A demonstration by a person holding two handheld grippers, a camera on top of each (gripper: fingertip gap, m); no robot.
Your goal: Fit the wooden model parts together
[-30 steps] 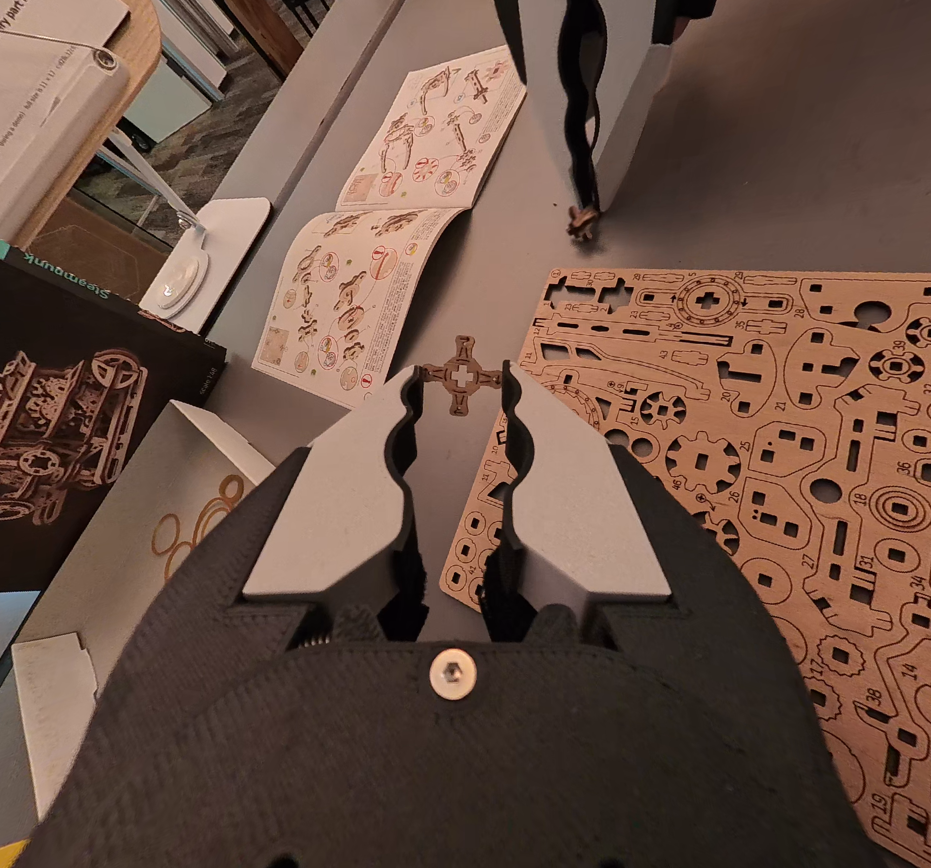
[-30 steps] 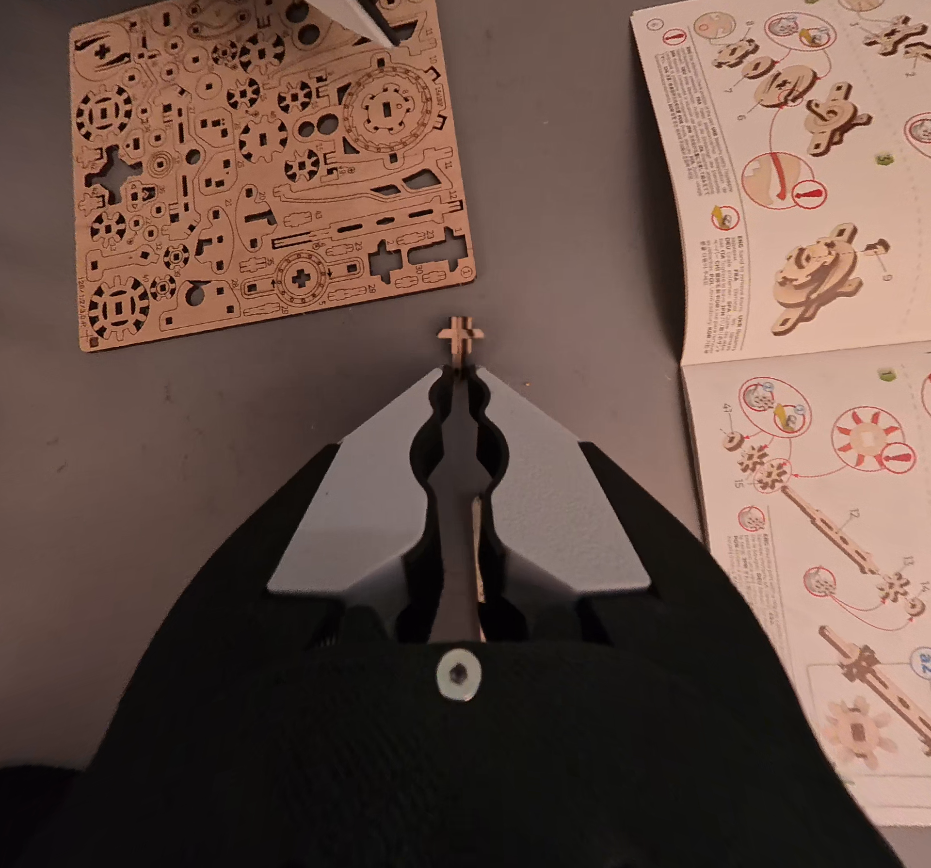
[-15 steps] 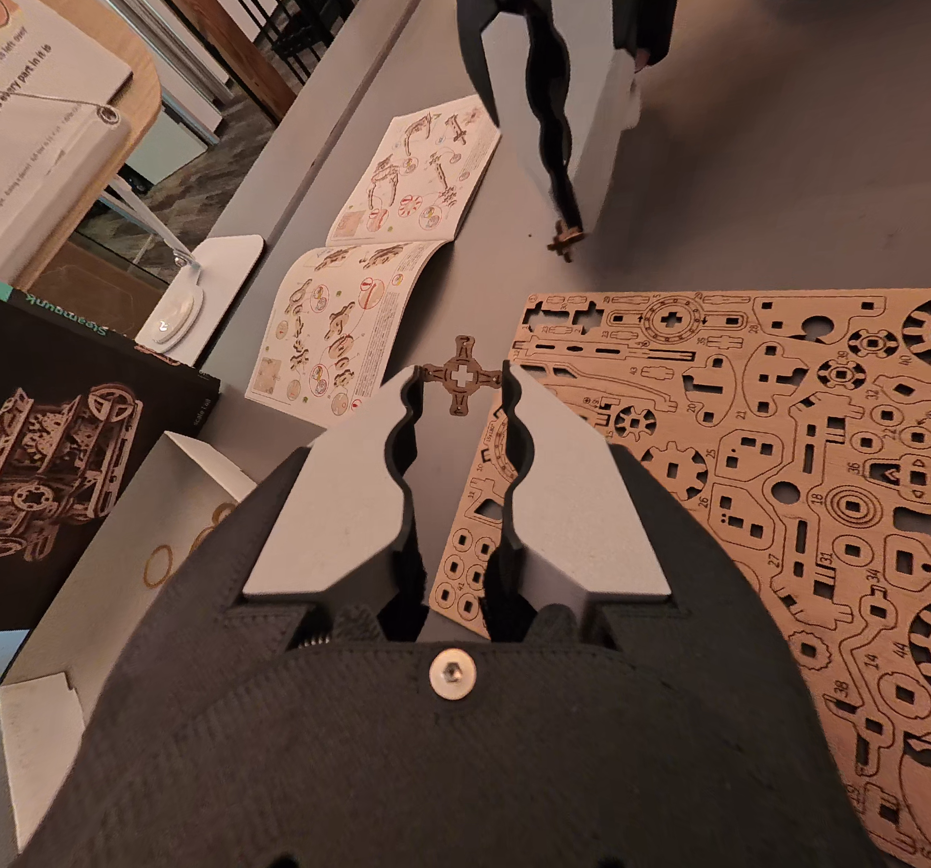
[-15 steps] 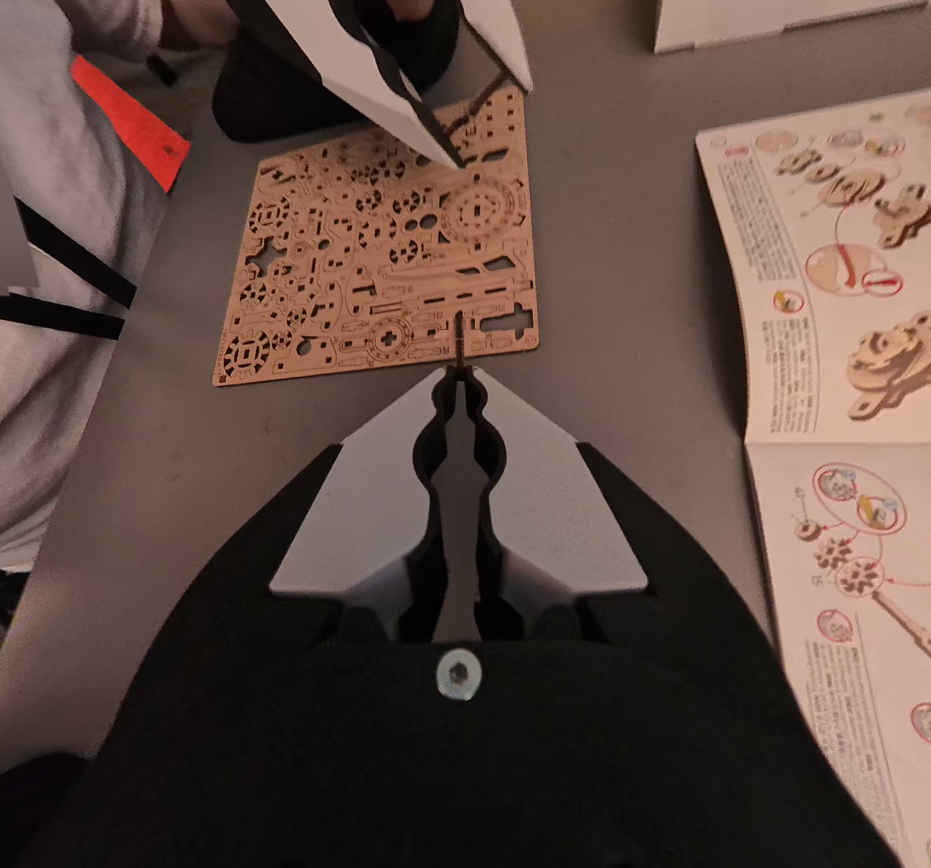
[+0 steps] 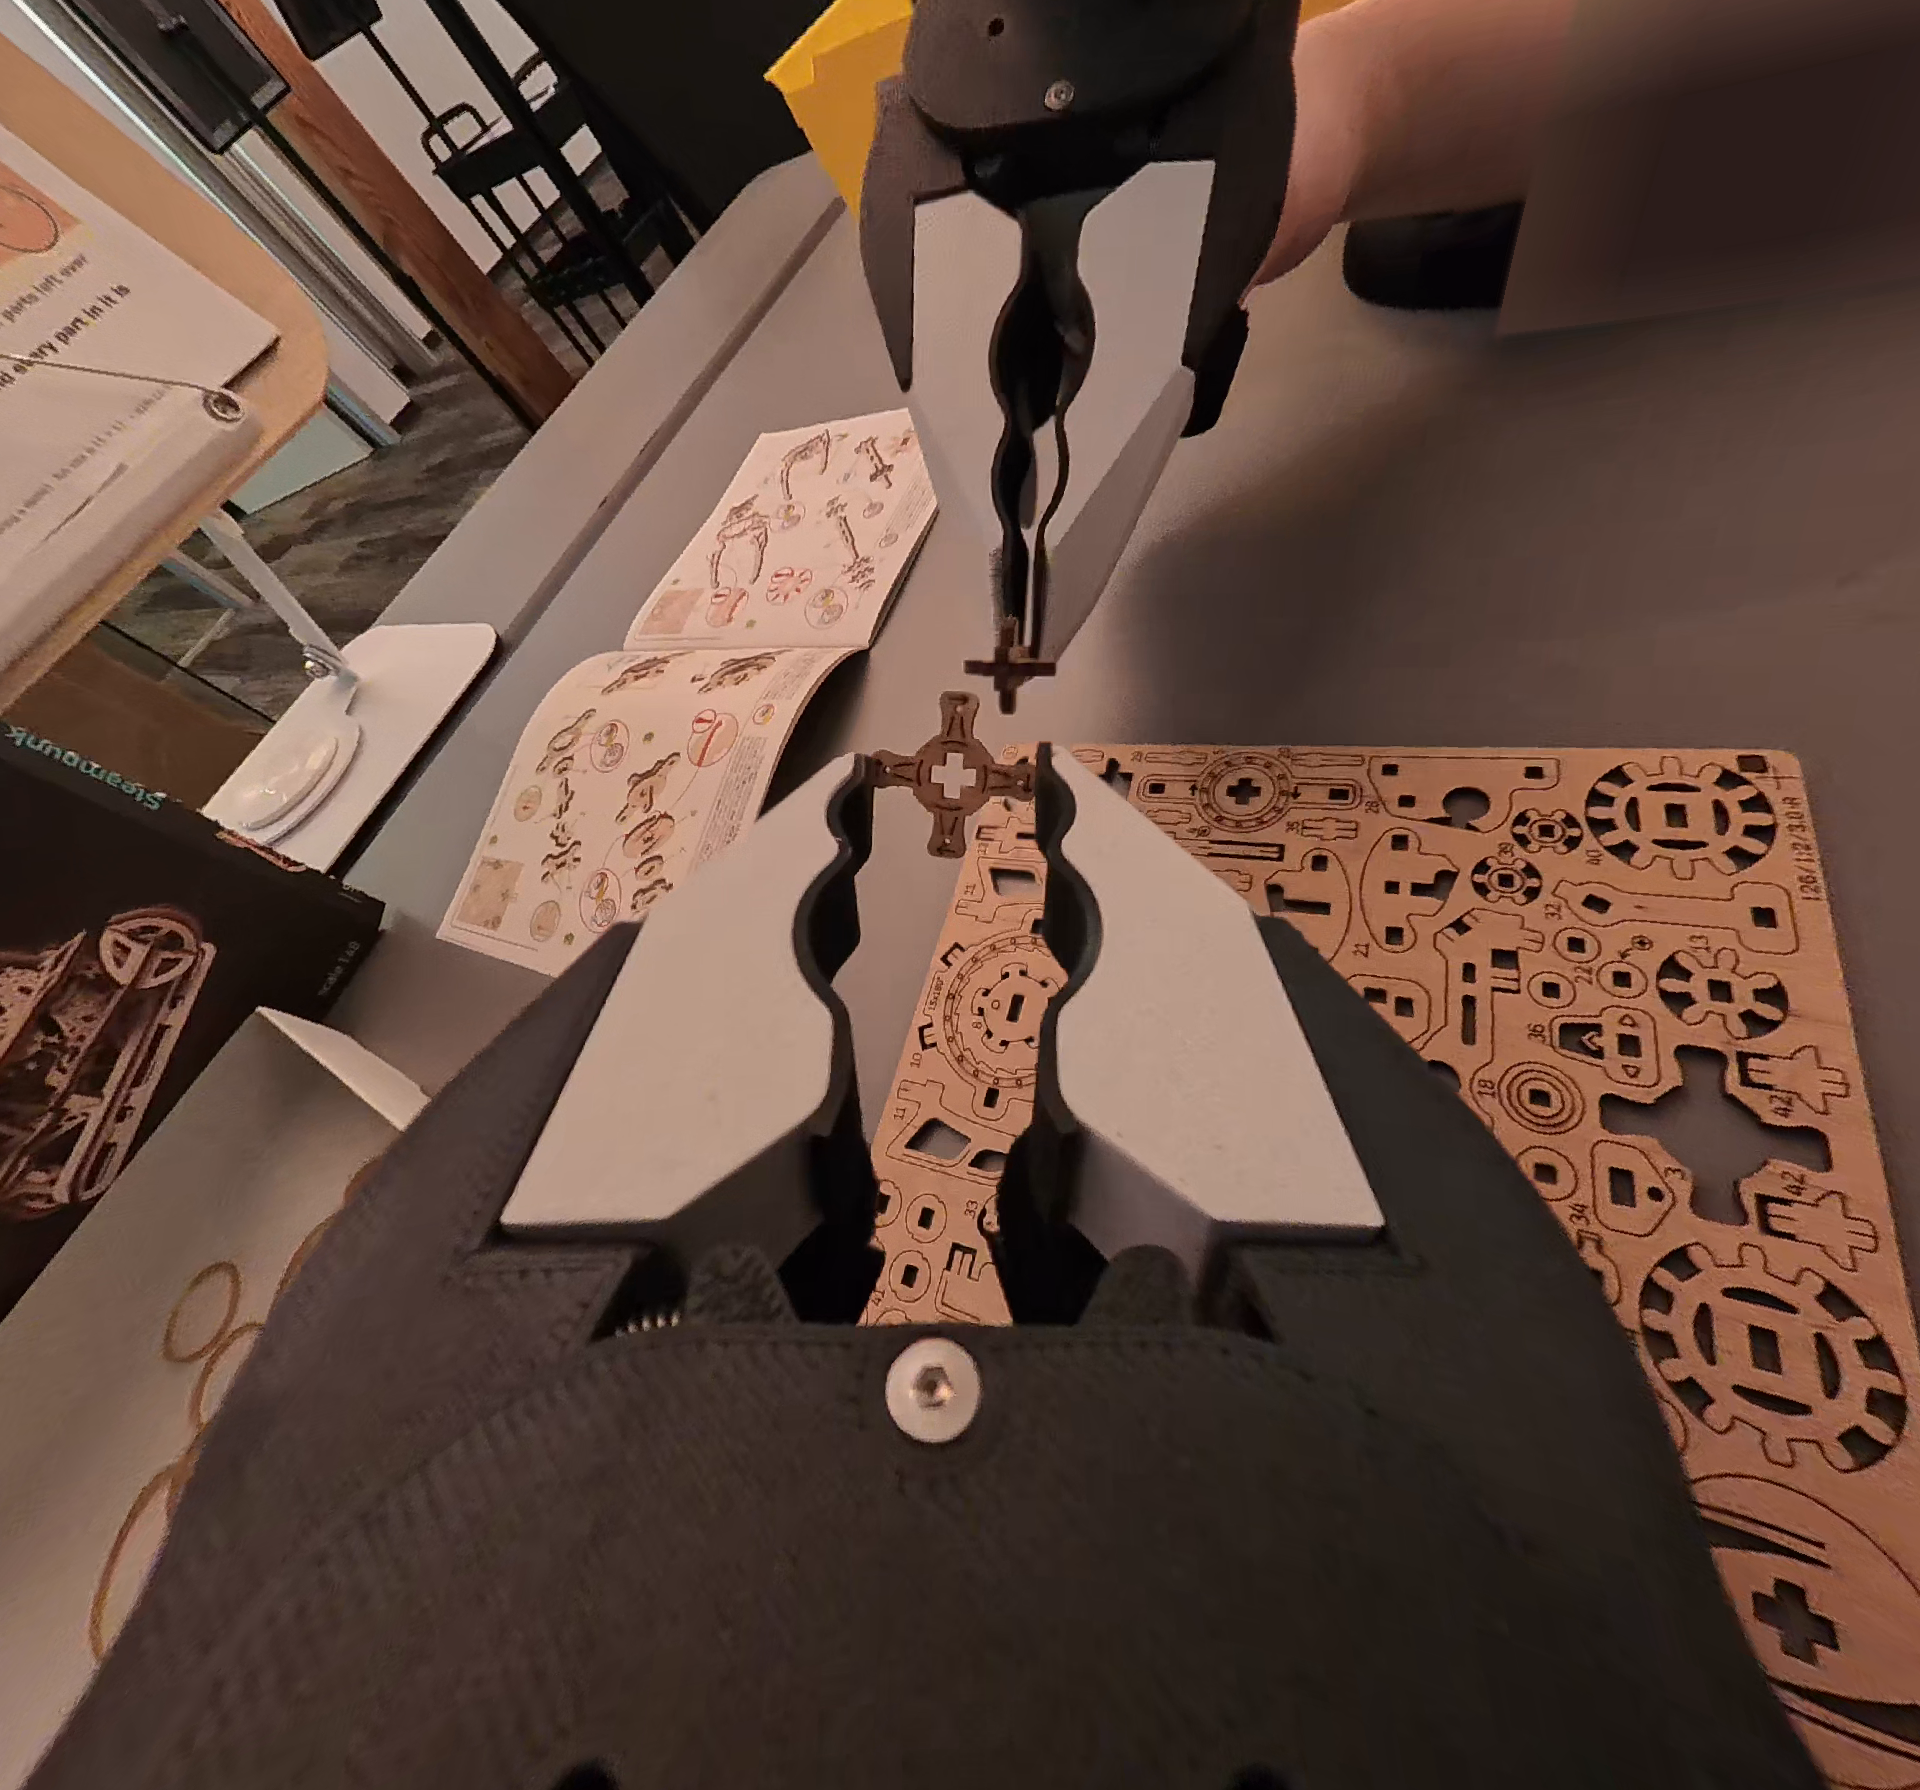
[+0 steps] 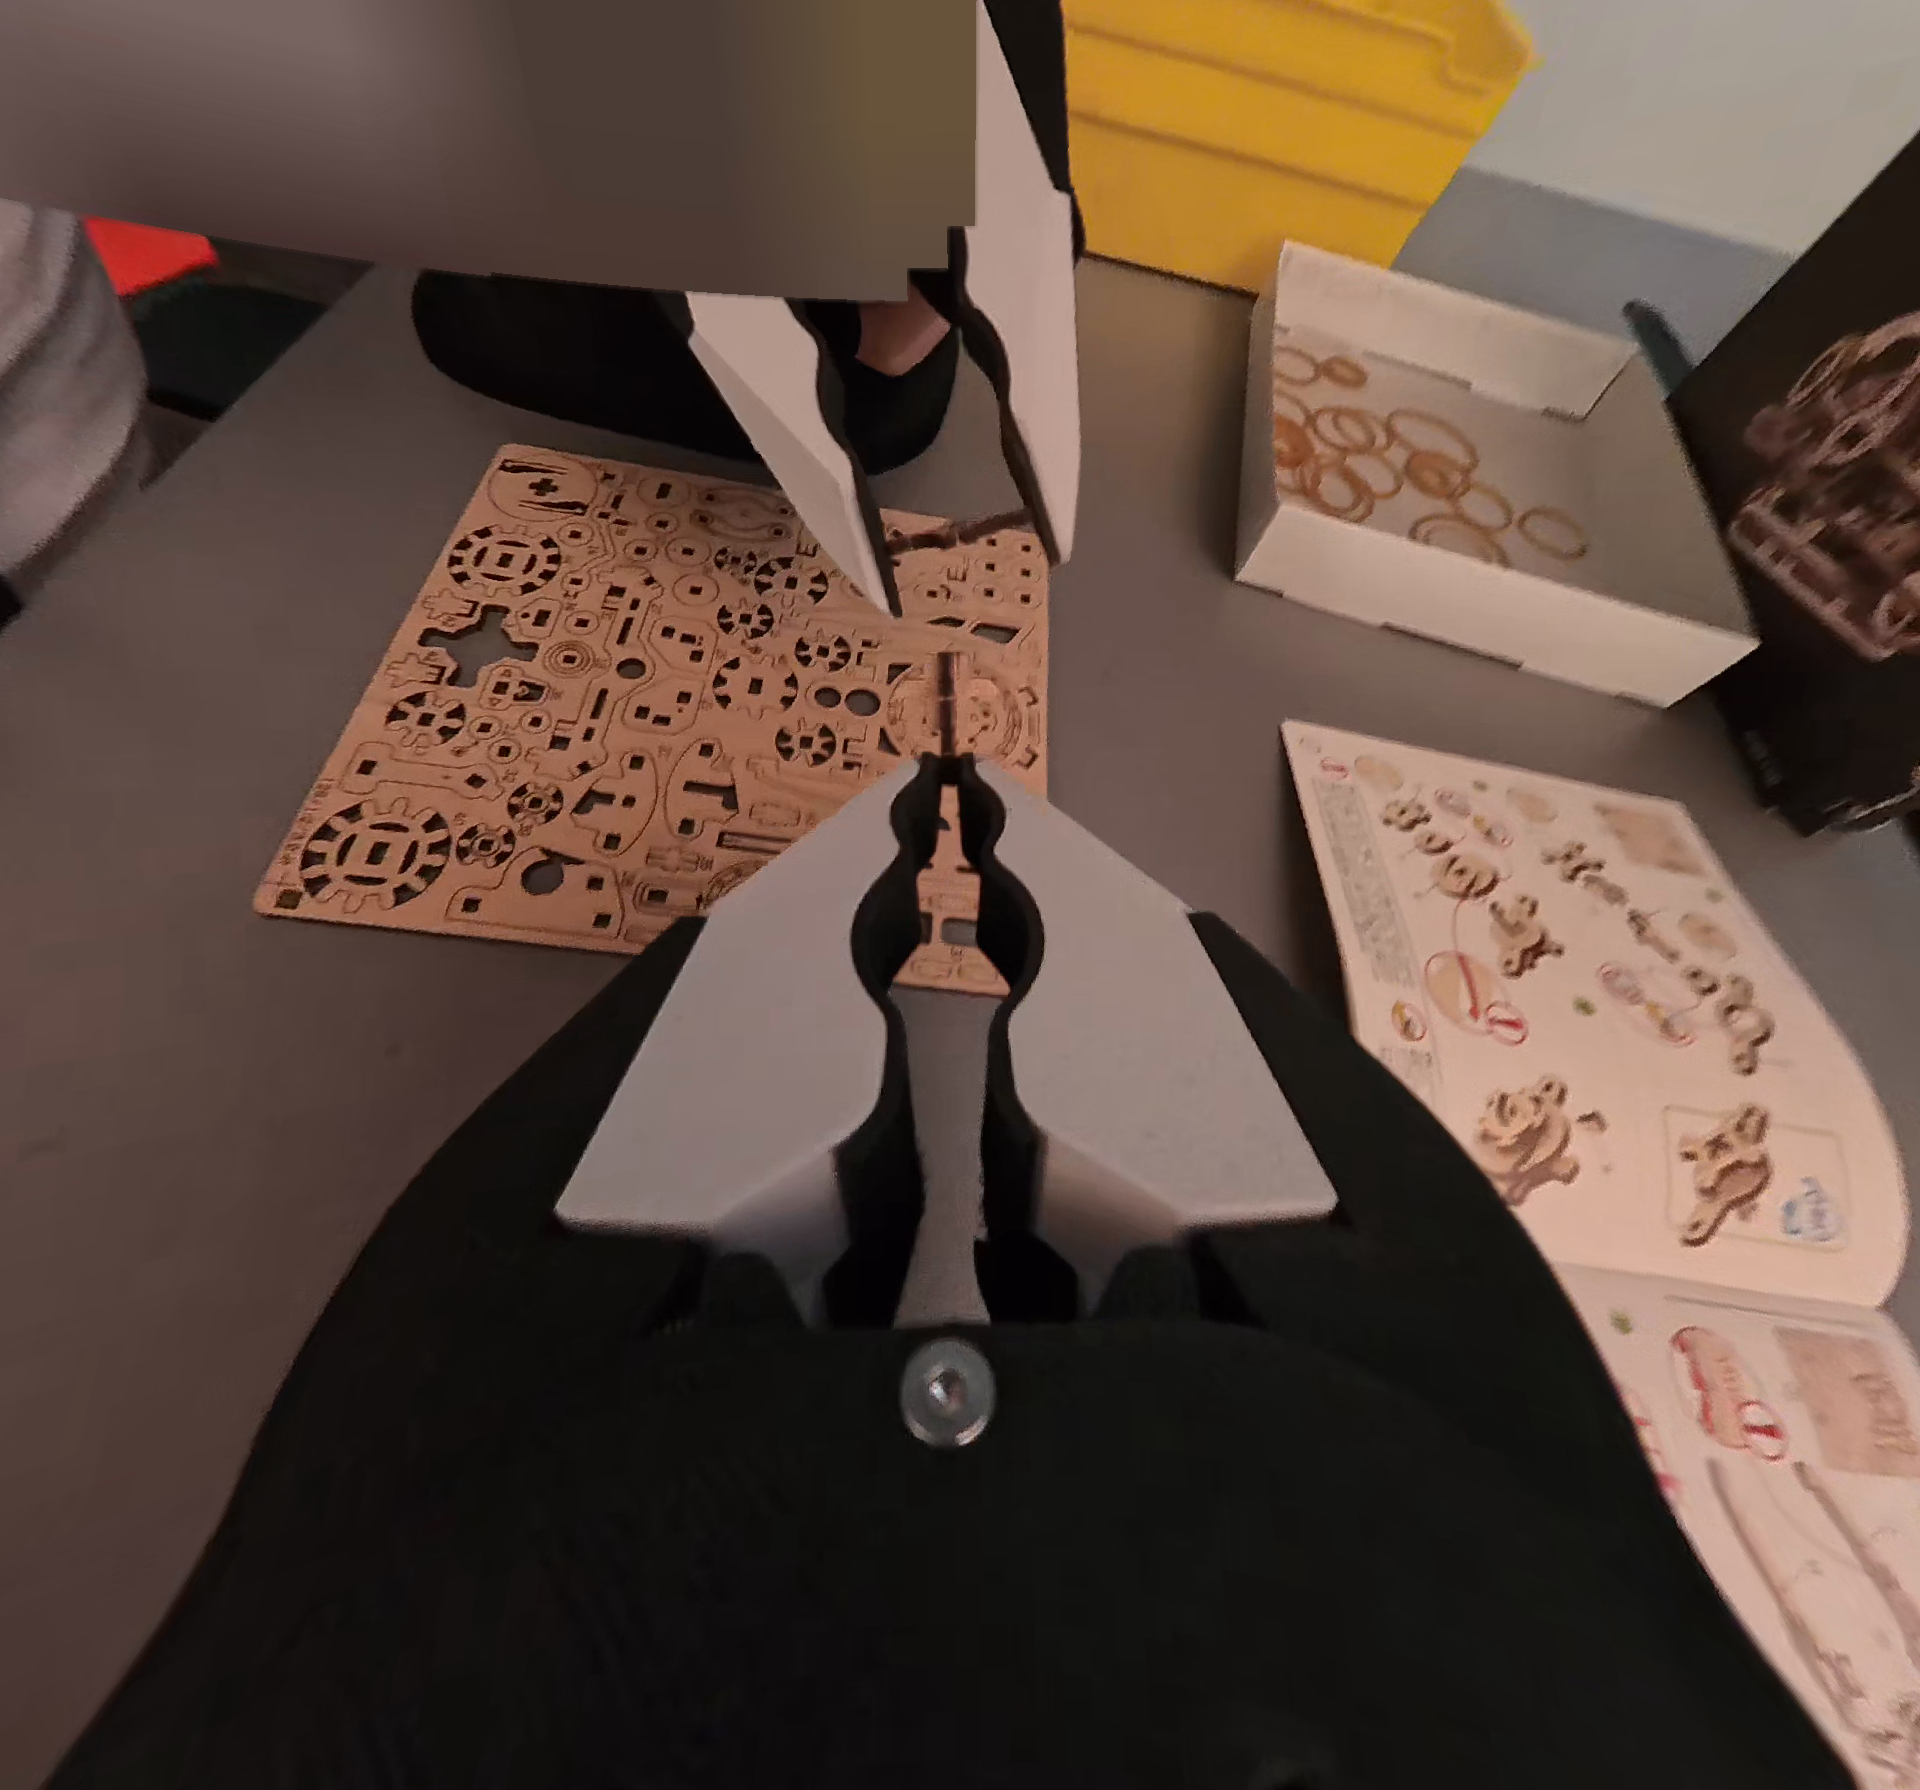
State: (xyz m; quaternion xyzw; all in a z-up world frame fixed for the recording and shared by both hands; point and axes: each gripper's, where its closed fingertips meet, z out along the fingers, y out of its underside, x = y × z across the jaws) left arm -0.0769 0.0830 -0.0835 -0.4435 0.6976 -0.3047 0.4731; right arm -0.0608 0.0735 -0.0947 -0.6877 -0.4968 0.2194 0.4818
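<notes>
My left gripper (image 5: 951, 772) is shut on a dark cross-shaped wooden part (image 5: 952, 776) with a cross-shaped hole, gripped by two opposite arms and held above the table. My right gripper (image 5: 1023, 634) faces it from beyond, shut on a small wooden peg (image 5: 1008, 670) whose tip hangs just past the cross part's far arm, apart from it. In the right wrist view my right gripper (image 6: 940, 761) holds the peg (image 6: 945, 701) edge-on, pointing at the left gripper (image 6: 966, 568) and its cross part (image 6: 951, 535).
A laser-cut wooden parts sheet (image 5: 1455, 961) (image 6: 665, 732) lies on the grey table (image 5: 1455, 545) below both grippers. An open instruction booklet (image 5: 675, 753) (image 6: 1558, 961), a white box of rubber bands (image 6: 1455, 493), a black kit box (image 5: 104, 961) and a yellow bin (image 6: 1247, 57) stand around. The grippers are tip to tip, or close to it.
Both grippers have risen and tilted to face each other. The right gripper's peg has come from the far table area to just beyond the cross part.
</notes>
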